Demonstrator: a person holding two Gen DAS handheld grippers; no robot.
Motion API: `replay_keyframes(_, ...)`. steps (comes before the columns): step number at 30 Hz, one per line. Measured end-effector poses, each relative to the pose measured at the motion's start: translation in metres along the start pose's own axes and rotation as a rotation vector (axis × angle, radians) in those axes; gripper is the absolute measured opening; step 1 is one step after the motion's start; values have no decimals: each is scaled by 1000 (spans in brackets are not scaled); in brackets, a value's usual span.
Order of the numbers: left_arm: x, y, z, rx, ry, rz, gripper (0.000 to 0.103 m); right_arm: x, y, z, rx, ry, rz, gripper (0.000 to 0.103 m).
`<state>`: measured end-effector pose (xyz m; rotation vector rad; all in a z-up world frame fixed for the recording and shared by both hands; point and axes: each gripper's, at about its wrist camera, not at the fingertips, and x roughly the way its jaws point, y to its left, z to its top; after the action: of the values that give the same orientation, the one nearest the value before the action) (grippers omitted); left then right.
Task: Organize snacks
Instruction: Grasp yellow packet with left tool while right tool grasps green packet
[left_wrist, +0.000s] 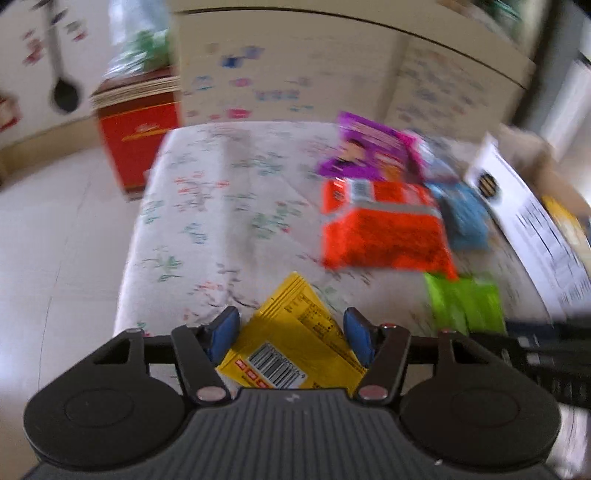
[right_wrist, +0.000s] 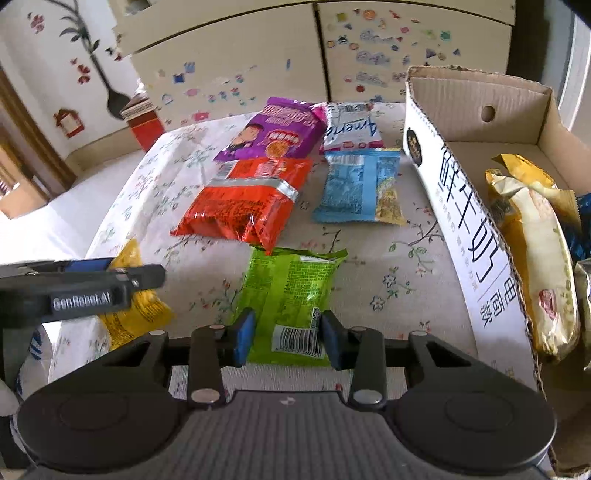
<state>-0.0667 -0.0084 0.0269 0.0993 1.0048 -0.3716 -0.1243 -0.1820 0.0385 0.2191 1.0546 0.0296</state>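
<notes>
Jaws of both grippers sit narrowed around snack packets on the flowered table. Left gripper (left_wrist: 291, 334) has the yellow packet (left_wrist: 295, 347) between its blue pads, apparently pinched at its sides; right gripper (right_wrist: 286, 338) closes on the near end of the green packet (right_wrist: 291, 295).

Judged risks: thin foil could slip or crumple out of a side pinch, and the two grippers sit close together, so lifting both at once could knock them.

Beyond the right jaws lie the orange packet (right_wrist: 240, 206), blue packet (right_wrist: 360, 186) and purple packet (right_wrist: 273, 131). Right of them stands the cardboard box (right_wrist: 476, 236), its tall wall an edge to clear. Left of the left jaws the table edge drops to floor.
</notes>
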Motion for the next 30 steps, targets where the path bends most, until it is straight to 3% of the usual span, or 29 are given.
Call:
replay_keyframes(4, -7, -10, -10, 141, 16, -34, 62, -6, 3, -9, -33, 27, 17, 45)
replay_keyframes(6, -12, -8, -14, 143, 14, -55, 63, -9, 6, -13, -46, 39, 22, 45)
replay_keyframes(8, -19, -2, -17, 78, -16, -47, 66, -11, 8, -17, -55, 44, 22, 45)
replay_keyframes(12, -29, 12, -20, -71, -36, -24, 83, -12, 10, -20, -59, 51, 28, 45)
replay_keyframes(16, -33, 11, -25, -141, -7, -6, 87, -14, 10, -23, -52, 49, 21, 45)
replay_keyframes(24, -17, -2, -29, -246, 64, 80, 89, -17, 9, -27, -34, 41, -3, 45)
replay_keyframes(26, -13, -7, -28, -230, 65, 108, 86, -17, 8, -27, -25, 41, -1, 46)
replay_keyframes(28, -13, -12, -30, -203, 54, 151, 76, -16, 7, -26, -17, 41, 3, 46)
replay_keyframes(30, -13, -18, -32, -162, 35, 171, 72, -16, 6, -26, -10, 41, 8, 45)
